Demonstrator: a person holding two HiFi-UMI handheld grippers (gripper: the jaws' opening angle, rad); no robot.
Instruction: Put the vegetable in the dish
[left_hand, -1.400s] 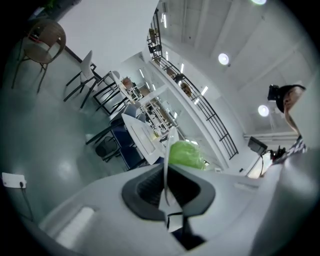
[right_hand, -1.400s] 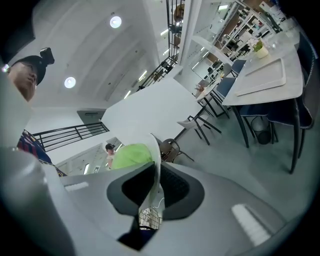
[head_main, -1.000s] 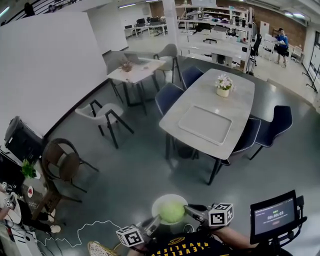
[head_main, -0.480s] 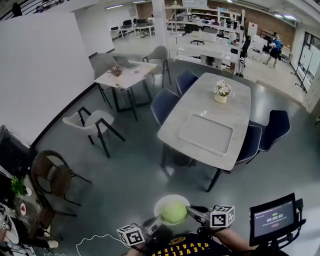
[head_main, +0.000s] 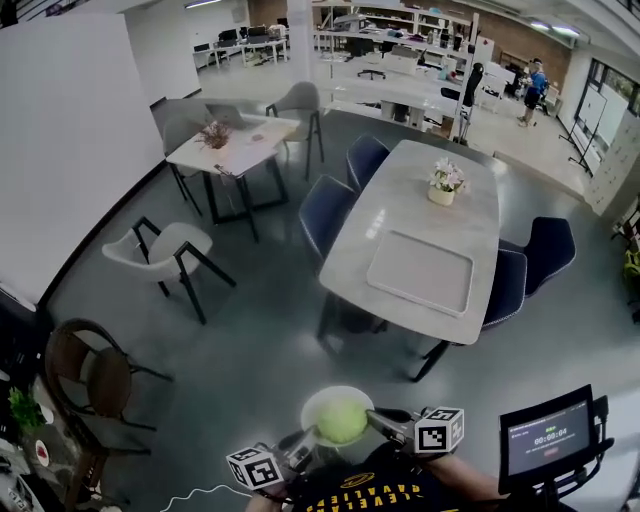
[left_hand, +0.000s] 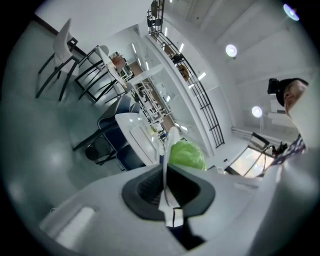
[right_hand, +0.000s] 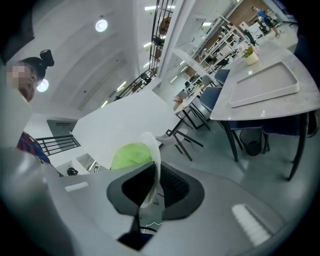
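Both left gripper (head_main: 306, 446) and right gripper (head_main: 376, 419) jaws tight on dish (head_main: 324, 396) with vegetable (head_main: 342, 421)

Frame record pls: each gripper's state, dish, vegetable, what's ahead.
left hand-held gripper: shut on the dish rim
right hand-held gripper: shut on the opposite rim
dish: white, held up in the air between both grippers
vegetable: green, round, sitting in the dish
ahead: table with a tray and a flower pot on it
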